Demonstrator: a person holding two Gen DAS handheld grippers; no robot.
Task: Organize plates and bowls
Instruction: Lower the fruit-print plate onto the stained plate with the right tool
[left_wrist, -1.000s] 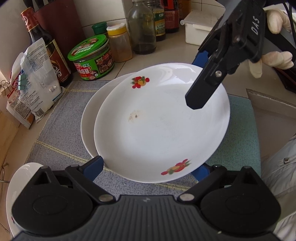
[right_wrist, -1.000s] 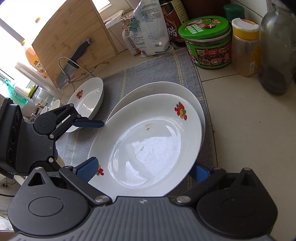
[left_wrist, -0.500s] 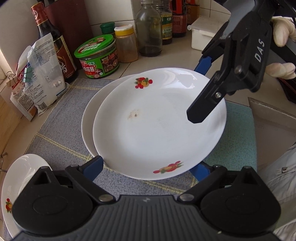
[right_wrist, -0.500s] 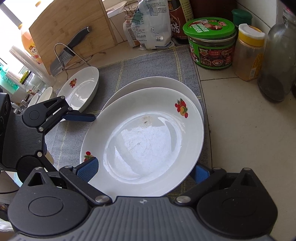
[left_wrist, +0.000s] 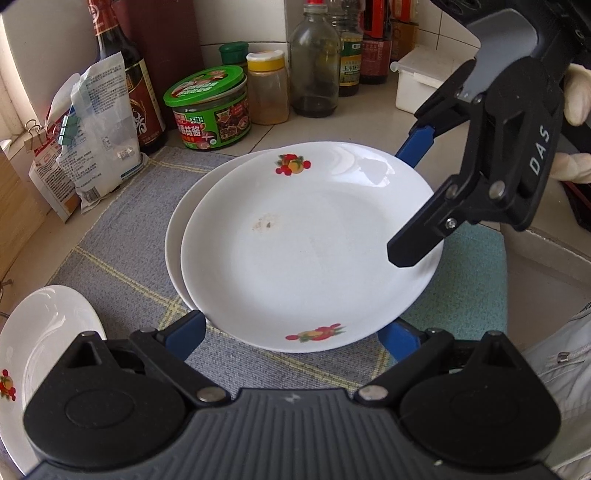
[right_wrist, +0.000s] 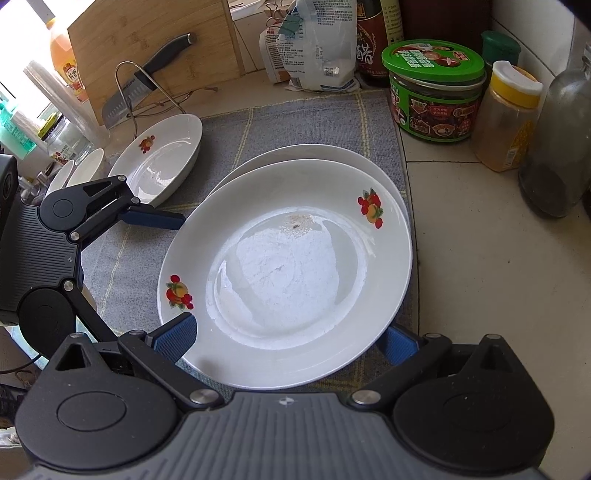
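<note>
Side plate (left_wrist: 40, 354) now fuller in view, two stacked plates (left_wrist: 306, 251), both grippers (left_wrist: 291, 334) (right_wrist: 288, 332) apart.

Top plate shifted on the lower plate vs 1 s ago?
Yes, slightly. In the left wrist view the top plate has slid left over the lower plate; the lower plate's exposed crescent is narrower.

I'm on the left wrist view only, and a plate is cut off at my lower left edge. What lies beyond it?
Observer: Two small white bowls sit just past that side plate, on its far side from the stacked plates.
Operator: Anything sharp near them?
Observer: Yes, a knife leans against the wooden cutting board, right behind the side plate.
</note>
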